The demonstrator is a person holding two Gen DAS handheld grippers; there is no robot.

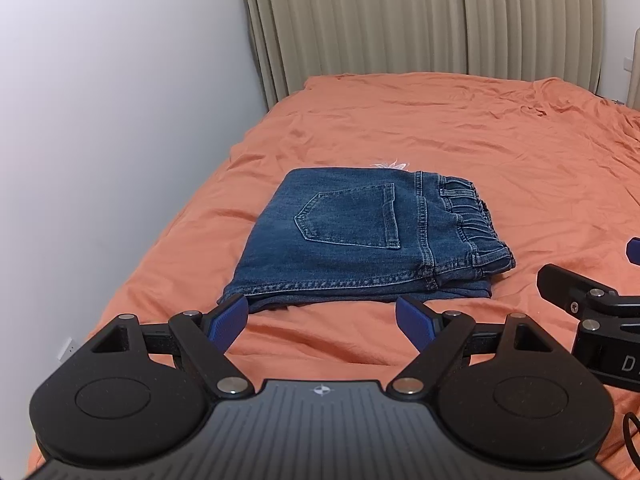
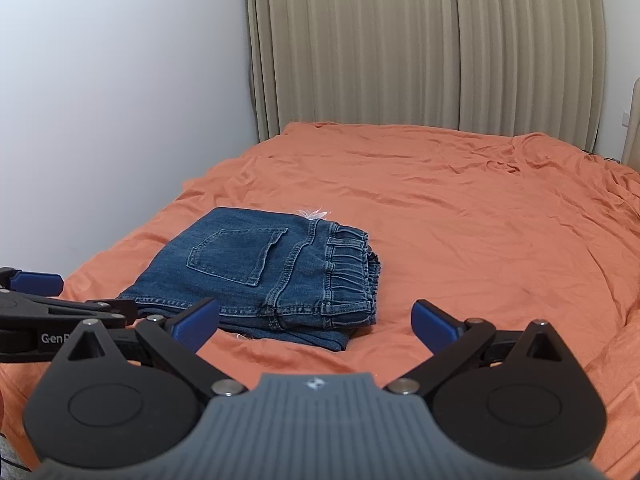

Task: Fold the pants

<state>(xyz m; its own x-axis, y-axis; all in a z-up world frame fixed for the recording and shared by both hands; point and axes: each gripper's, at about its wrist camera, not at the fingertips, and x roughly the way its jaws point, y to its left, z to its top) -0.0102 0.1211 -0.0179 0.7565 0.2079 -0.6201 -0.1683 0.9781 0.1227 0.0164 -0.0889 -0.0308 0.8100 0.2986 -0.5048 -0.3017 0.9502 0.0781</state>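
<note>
Blue denim pants (image 1: 360,236) lie folded into a compact stack on the orange bed sheet (image 1: 480,148), back pocket up and elastic waistband to the right. They also show in the right wrist view (image 2: 272,276). My left gripper (image 1: 322,316) is open and empty, just short of the stack's near edge. My right gripper (image 2: 316,320) is open and empty, near the stack's front right corner. The right gripper shows at the right edge of the left wrist view (image 1: 580,300). The left gripper shows at the left edge of the right wrist view (image 2: 52,300).
A white wall (image 1: 120,120) runs along the bed's left side. Beige curtains (image 1: 420,20) hang behind the bed's far end. A small white scrap (image 1: 392,165) lies at the pants' far edge. Wrinkled orange sheet (image 2: 480,220) spreads to the right.
</note>
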